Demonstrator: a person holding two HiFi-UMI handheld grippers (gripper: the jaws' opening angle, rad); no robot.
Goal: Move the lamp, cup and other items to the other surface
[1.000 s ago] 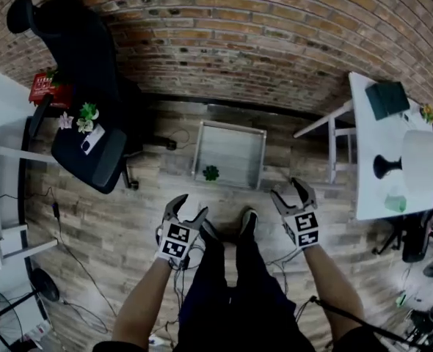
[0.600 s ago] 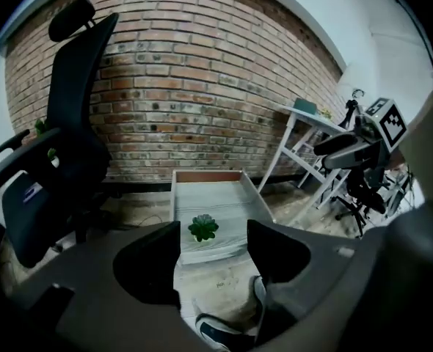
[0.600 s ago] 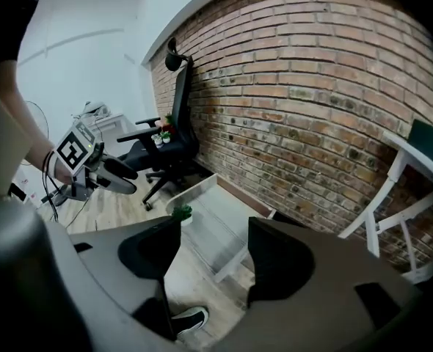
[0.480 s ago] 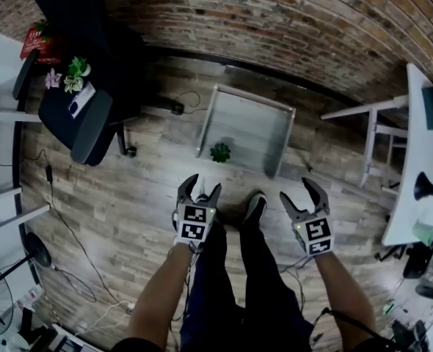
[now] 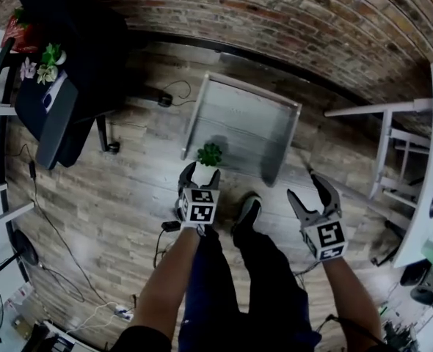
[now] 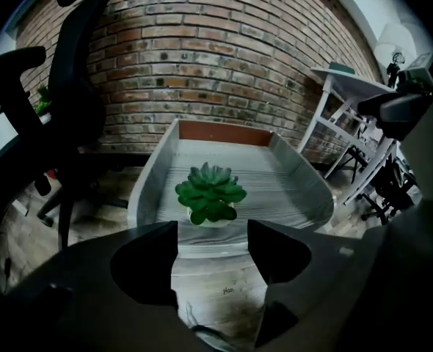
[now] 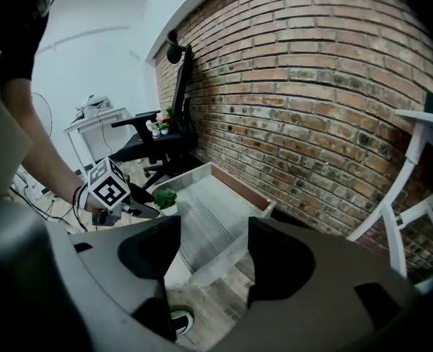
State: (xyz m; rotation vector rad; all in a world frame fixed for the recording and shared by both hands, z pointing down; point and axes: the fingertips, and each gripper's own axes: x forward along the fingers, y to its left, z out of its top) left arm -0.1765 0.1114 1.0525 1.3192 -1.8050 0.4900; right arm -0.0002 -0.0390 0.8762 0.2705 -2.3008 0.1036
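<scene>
You've dropped both hands toward the tray (image 5: 189,127). Your left gripper (image 5: 201,173), jaws wide and empty, now faces the potted succulent (image 5: 210,153) just inside the tray's near edge, ready to grasp. Your right gripper (image 5: 310,191) is also open and empty.

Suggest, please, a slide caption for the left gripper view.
Open left gripper faces a potted succulent in a grey tray before a brick wall.

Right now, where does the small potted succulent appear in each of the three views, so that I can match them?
Head view: the potted succulent is at centre, just beyond the left gripper, at the near edge of the grey tray.
Left gripper view: centre, just above the gap between the open jaws.
Right gripper view: left of centre, small, beside the left gripper.
Shared landmark: the grey tray.
</scene>
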